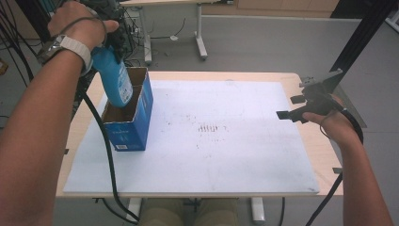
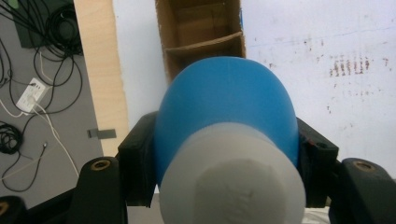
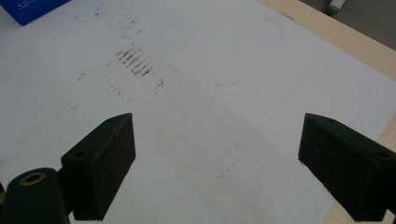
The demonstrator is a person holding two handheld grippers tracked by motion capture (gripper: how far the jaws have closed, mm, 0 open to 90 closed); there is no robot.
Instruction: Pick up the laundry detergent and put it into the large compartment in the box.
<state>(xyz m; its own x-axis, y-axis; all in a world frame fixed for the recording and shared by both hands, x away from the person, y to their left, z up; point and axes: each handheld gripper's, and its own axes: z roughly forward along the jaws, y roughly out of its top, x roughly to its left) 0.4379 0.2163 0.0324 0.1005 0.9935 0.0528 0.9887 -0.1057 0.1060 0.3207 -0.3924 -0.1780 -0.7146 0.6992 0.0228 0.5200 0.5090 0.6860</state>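
Note:
My left gripper is shut on a blue bottle with a white cap, which hangs tilted, bottom first, over the open top of a blue cardboard box. In the left gripper view the black pads press both sides of the bottle, just under its white cap. Below it lies the box's brown inside, crossed by a cardboard divider. My right gripper hovers at the table's right side with its jaws wide apart. Nothing is between the jaws of the right gripper, which looks onto the white board.
The white board covers most of the wooden table and carries brown smudges near its middle. Cables lie on the floor off the left edge. A black frame post rises at the back right.

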